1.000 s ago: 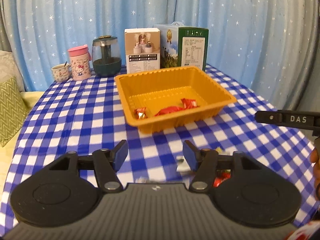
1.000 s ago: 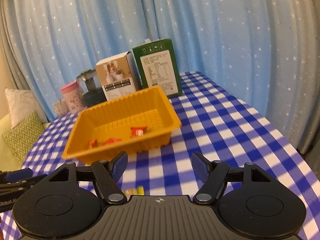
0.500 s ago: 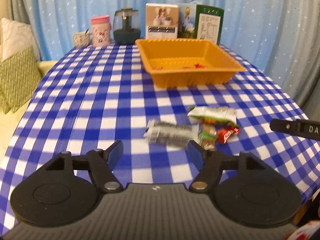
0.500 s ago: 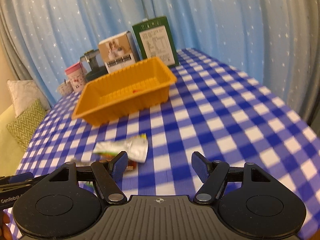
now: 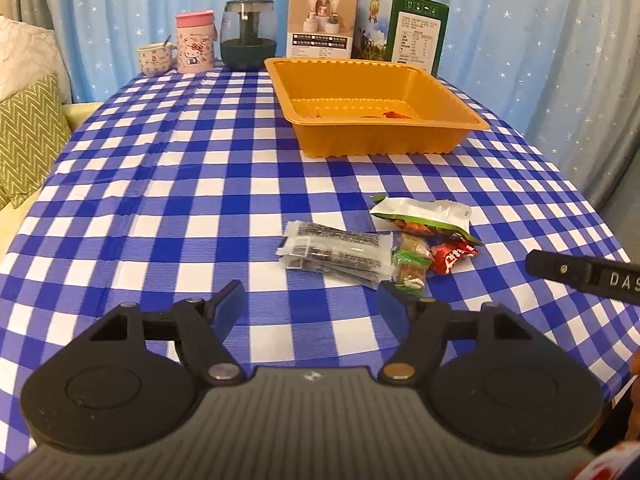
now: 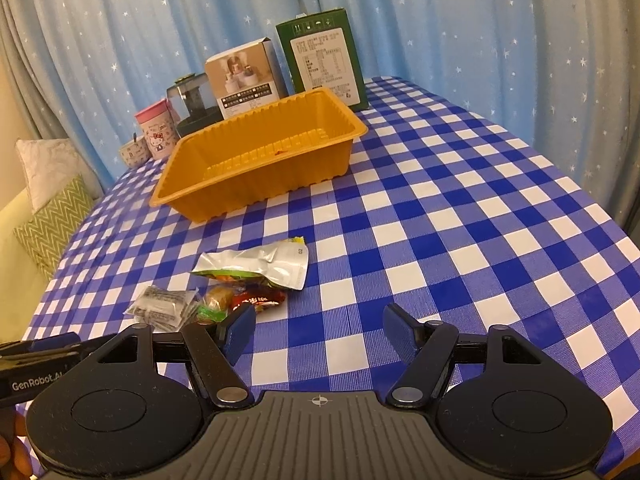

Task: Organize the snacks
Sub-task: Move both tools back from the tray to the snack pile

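Both grippers are hanging low over the near edge of the checked tablecloth (image 5: 168,184), each with its jaws spread wide and nothing between them. The left gripper (image 5: 312,304) is sitting just short of a small heap of snacks: a clear packet with dark print (image 5: 336,250), a green-ended candy (image 5: 410,266) touching its right end, a red wrapper (image 5: 454,256) beside that, and a silver and green pouch (image 5: 424,216) lying just beyond them. The right gripper (image 6: 318,330) is hovering to the right of the same heap. Farther back the orange tray (image 5: 380,148) is standing with a few red sweets (image 5: 394,115) on its floor. Behind it a white box (image 5: 320,24), a green box (image 5: 416,34), a dark jar (image 5: 248,36), a pink mug (image 5: 195,42) and a small cup (image 5: 154,58) are lining the far edge.
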Demonstrator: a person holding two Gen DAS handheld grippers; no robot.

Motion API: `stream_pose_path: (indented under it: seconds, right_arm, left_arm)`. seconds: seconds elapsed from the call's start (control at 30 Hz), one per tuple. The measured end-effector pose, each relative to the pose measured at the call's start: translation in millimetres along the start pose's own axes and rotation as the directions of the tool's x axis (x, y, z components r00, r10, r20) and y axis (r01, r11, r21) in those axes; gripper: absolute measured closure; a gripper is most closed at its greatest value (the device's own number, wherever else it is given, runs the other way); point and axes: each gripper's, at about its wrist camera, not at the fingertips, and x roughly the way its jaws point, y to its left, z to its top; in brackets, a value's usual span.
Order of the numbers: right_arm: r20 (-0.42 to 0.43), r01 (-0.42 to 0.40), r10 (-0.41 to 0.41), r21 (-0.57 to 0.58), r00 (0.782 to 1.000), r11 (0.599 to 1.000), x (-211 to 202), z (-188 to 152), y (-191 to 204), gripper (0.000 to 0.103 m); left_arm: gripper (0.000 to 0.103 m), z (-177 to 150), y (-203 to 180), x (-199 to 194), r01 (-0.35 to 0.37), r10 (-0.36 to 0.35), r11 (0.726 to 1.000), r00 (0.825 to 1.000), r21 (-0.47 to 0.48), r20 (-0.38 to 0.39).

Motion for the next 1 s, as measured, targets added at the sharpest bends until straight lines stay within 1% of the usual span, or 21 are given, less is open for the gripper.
stream_pose_path:
  seconds: [0.2,0.4,0.53,0.8,0.87,0.93,0.97,1.0]
  right_arm:
    - [-0.015,0.001,-0.001,0.0,1.0,1.0,6.7,-2.0,-0.7,0.033]
    - [-0.016,0.016,-0.016,0.009,1.0,1.0,9.4,-1.8,-4.9,0.033]
    - [-0.01,0.031,-0.03,0.01,0.999,0.999,11.6,-1.1,-7.7,0.033]
    - [-0.009,0.039,-0.039,0.013,0.999,0.999,19.1,-0.7,-10.3,0.033]
    - [-0.01,0.041,-0.041,0.008,0.999,0.999,21.5,-0.4,-9.5,0.033]
    - [-0.012,0.039,-0.039,0.008,0.999,0.999,24.2,0.5,-8.8,0.033]
    - [-0.012,0.038,-0.038,0.005,0.999,0.999,25.3,0.5,-8.0,0.033]
    - [-0.013,0.036,-0.036,-0.001,0.999,0.999,26.6,0.6,-6.9,0.033]
  left_arm:
    - [0.033,6.3,-12.9,17.5,0.018,-0.018,1.0,1.0,0.024,-0.015]
    - [0.035,15.8,-16.4,37.8,0.073,-0.074,0.997,0.996,-0.015,-0.054]
    - [0.036,19.3,-16.1,48.6,0.093,-0.095,0.995,0.994,-0.046,-0.053]
    - [0.037,32.1,-8.2,69.8,0.088,-0.093,0.989,0.995,-0.121,-0.038]
    - [0.038,35.4,-9.2,76.6,0.078,-0.084,0.99,0.996,-0.118,-0.041]
    - [0.041,37.2,-11.2,82.9,0.063,-0.068,0.993,0.997,-0.105,-0.045]
    - [0.044,37.8,-13.3,84.5,0.05,-0.054,0.995,0.998,-0.088,-0.041]
    - [0.051,38.4,-15.5,85.6,0.039,-0.041,0.997,0.998,-0.065,-0.037]
